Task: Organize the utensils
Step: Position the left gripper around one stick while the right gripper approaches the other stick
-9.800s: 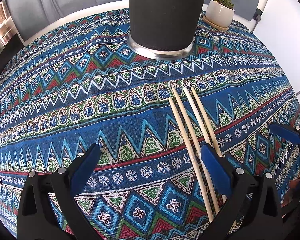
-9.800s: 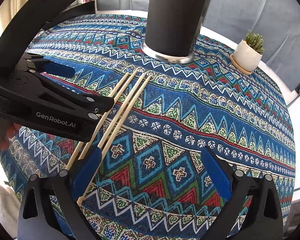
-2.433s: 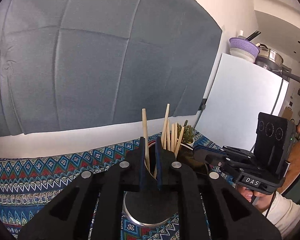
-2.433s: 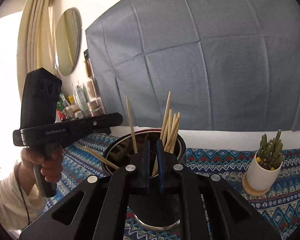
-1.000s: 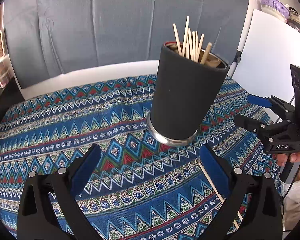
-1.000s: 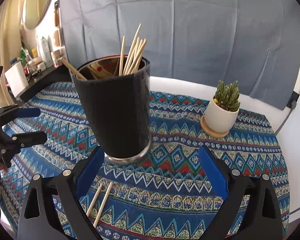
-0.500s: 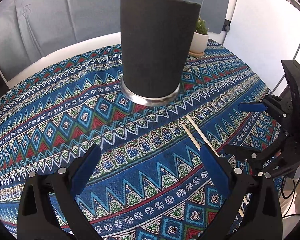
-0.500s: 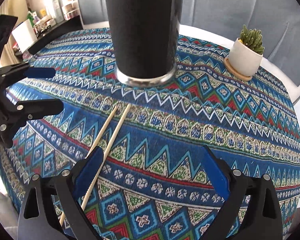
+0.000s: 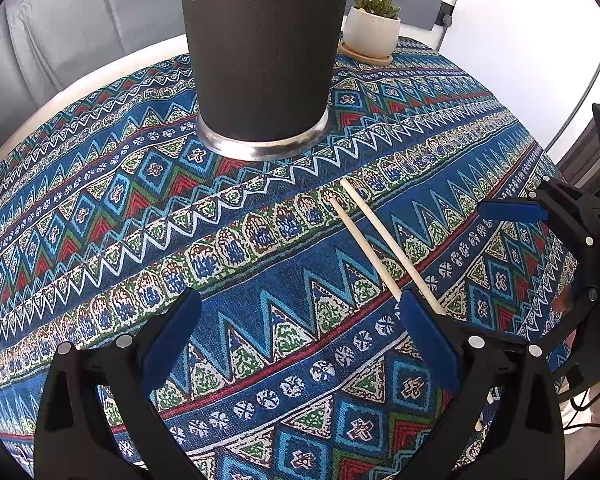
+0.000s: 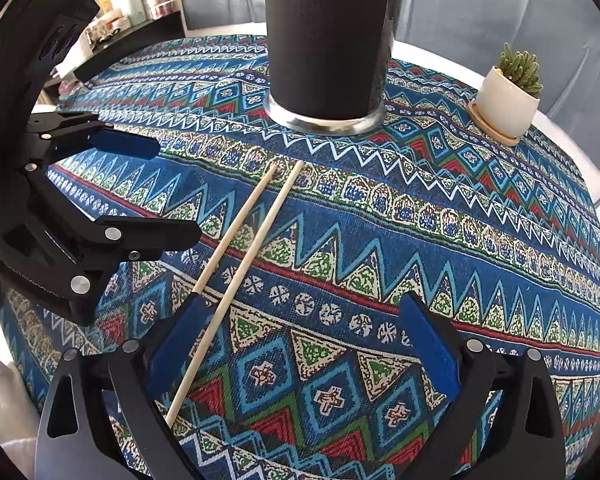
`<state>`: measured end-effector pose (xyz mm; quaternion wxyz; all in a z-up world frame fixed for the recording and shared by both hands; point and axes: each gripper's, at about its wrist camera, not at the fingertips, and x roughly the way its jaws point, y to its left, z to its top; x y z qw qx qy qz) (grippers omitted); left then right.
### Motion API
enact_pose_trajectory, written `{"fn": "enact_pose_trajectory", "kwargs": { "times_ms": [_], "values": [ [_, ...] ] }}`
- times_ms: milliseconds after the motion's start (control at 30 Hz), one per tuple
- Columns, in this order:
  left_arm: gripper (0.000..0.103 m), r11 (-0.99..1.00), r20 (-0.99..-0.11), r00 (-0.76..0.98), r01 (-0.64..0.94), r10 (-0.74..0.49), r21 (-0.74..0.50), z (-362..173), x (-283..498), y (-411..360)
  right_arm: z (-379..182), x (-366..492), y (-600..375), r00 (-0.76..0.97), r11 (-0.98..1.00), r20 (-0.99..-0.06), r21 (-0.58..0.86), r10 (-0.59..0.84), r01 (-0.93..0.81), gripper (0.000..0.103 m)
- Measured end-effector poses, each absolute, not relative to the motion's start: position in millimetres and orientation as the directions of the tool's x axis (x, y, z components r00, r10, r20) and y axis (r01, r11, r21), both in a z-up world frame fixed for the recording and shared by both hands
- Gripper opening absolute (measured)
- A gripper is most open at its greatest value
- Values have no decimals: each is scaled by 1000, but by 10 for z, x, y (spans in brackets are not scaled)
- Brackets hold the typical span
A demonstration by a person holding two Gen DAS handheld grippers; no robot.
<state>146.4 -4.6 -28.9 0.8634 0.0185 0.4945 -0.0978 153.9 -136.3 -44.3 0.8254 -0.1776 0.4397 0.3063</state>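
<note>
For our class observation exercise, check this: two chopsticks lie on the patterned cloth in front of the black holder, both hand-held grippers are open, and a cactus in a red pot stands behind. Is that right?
One detail is wrong: the pot holding the cactus is white, not red, as the right wrist view shows. The rest stands: two chopsticks lie on the cloth before the black holder, and both the left hand-held gripper and right hand-held gripper are open.

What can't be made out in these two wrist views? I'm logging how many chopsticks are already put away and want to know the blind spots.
- Black holder: the top edge cuts off its rim in both wrist views, so its contents cannot be counted.
- Two chopsticks on the tablecloth: their near ends are hidden behind the right gripper in the right wrist view and the left gripper in the left wrist view.
- Both grippers are open and empty.
</note>
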Motion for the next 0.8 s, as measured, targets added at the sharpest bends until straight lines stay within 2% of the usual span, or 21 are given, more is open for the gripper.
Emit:
{"fn": "enact_pose_trajectory", "kwargs": {
  "times_ms": [233, 367, 800],
  "values": [
    [97, 982, -868, 473, 176, -147, -71, -339, 1499, -118, -443, 1384, -1338, 496, 715, -811, -145, 310, -684, 94],
    [97, 982, -868, 476, 178, -139, -59, -358, 1506, -213, -443, 1359, -1371, 514, 703, -798, -167, 316, -692, 95],
    [97, 990, -843, 533, 142, -67, 12, -418, 1405, -422, -501, 1497, -1842, 444, 739, -800, -2, 402, -673, 95]
  ]
}}
